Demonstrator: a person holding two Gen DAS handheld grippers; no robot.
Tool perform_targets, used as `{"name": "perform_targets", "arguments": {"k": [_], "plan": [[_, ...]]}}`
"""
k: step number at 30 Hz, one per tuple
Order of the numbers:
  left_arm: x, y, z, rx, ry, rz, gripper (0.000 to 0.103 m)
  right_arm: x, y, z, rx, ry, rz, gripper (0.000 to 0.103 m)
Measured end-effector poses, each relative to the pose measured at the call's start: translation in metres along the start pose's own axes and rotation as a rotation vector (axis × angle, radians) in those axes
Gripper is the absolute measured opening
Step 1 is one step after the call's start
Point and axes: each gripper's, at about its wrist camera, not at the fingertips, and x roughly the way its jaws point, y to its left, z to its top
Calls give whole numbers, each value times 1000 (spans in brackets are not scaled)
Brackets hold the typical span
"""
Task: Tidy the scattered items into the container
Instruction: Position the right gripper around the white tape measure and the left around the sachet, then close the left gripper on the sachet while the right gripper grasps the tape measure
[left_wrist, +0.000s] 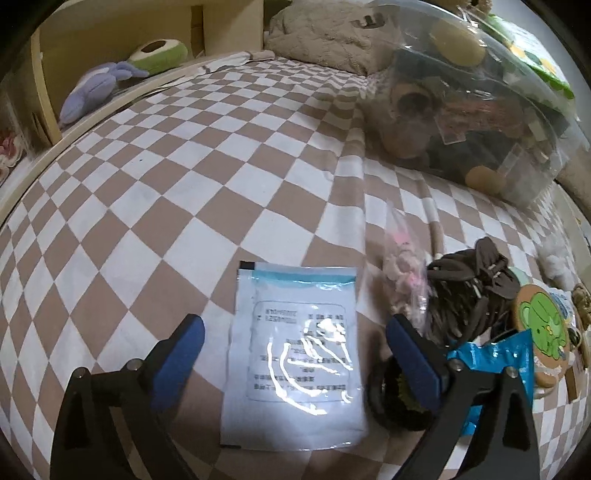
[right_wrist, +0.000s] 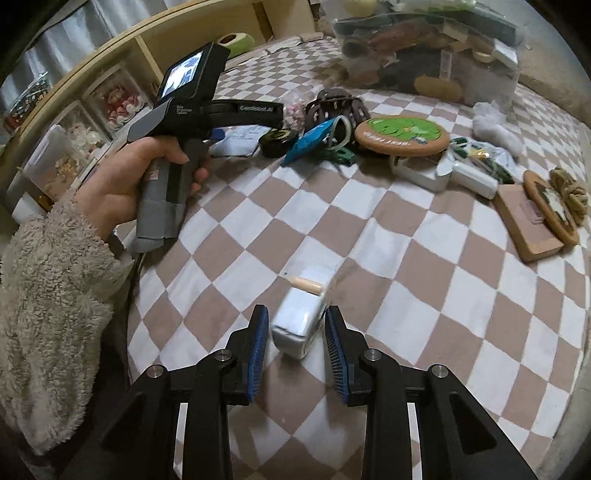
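Both views are dim and flat, lit softly from overhead. Streaks of white glare cross the packet (left_wrist: 295, 354). Soft shadows pool beneath the fingers at 6 o'clock. Fisheye bending curves the checked sheet (left_wrist: 184, 166) and the shelf (right_wrist: 110, 74) toward 10 o'clock; corners go black. The clear box (left_wrist: 480, 110) at 1 o'clock looks hazy, slightly blurred.

Your open lane: bare checkered bed (left_wrist: 155, 206) at left of frame. Clutter pile (left_wrist: 480, 295) and container (left_wrist: 480, 110) block the right.
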Motion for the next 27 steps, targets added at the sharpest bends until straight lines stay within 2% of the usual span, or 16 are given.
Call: {"name": "perform_targets", "arguments": {"k": [1,2,3,9,12,14,17,25,27], "plan": [[0,0,-1,5,1,18,99,-1,-3,0,4,-2,-16,48],[0,1,-1,8,3,34,99,-3,-6,0,9,-5,-32,67],[0,2,-1,13,8,54,99,-5,-9,0,15,-11,-45,74],[-3,8,-4,42,18,117,99,-21,-31,1,80,-54,-93,74],[-5,15,-6,37,23,135,99,-25,-35,2,75,-67,-109,74],[-7,19,-7,41,26,147,99,-24,-33,1,47,-68,-88,75],[-10,26,-11,58,33,170,100,-18,-27,-1,-12,-72,-90,89],[-12,27,-23,45,39,189,103,16,-30,-9,-23,10,-129,90],[-11,29,-24,29,41,181,103,21,-30,-11,-25,14,-131,99]]}}
